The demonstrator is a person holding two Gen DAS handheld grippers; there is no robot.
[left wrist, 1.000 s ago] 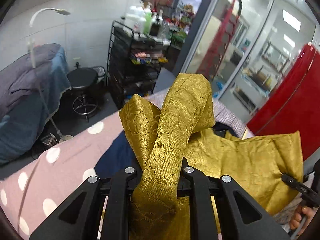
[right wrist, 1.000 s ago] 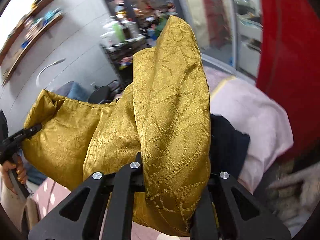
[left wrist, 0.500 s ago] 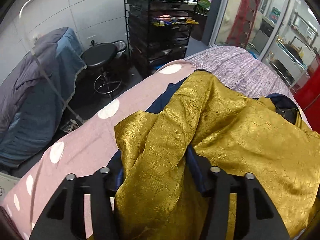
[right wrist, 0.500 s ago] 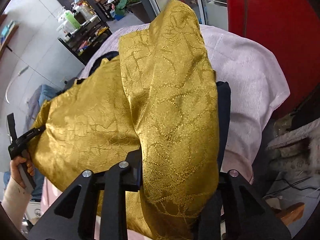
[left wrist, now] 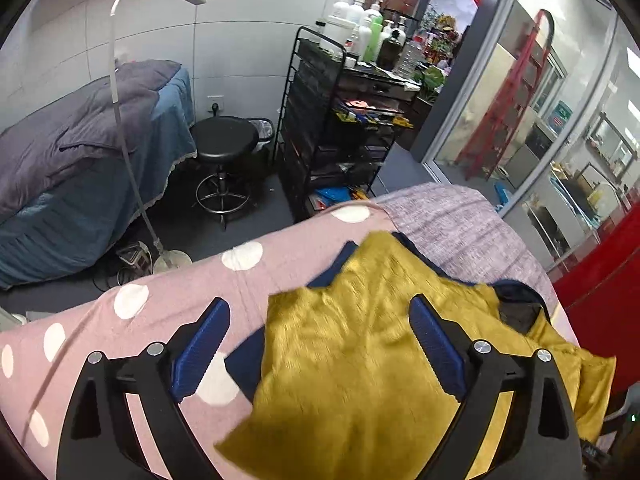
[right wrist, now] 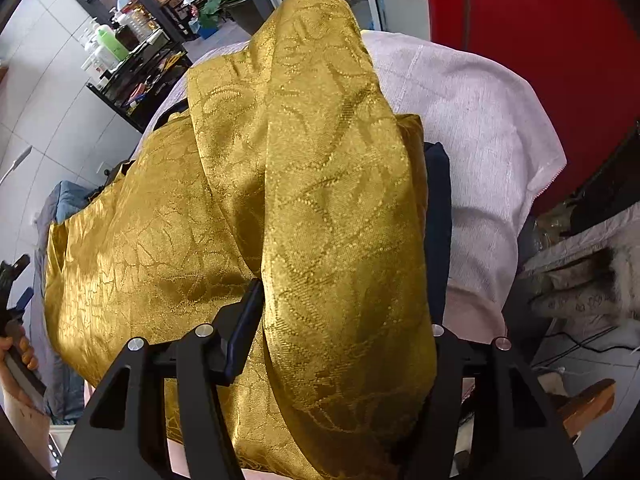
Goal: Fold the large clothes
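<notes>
A gold brocade garment (left wrist: 360,352) with a dark navy lining lies folded over on a bed with a pink dotted cover (left wrist: 160,312). My left gripper (left wrist: 320,344) is open above it, its blue pads (left wrist: 200,344) wide apart and holding nothing. In the right wrist view a thick fold of the same gold garment (right wrist: 320,200) stands up between the fingers of my right gripper (right wrist: 340,312). The left finger (right wrist: 244,328) has come away from the cloth and the right finger is hidden behind it.
A lilac-grey blanket (left wrist: 460,220) covers the bed's far end. Beyond it stand a black trolley with bottles (left wrist: 344,120), a black stool (left wrist: 224,140), a floor lamp (left wrist: 128,128) and another bed (left wrist: 80,152). A red cabinet (right wrist: 540,40) is at the right.
My left gripper has let go of the gold cloth and opened wide; the cloth has dropped flat onto the bed. My right gripper has lowered its fold toward the bed and its jaws have parted.
</notes>
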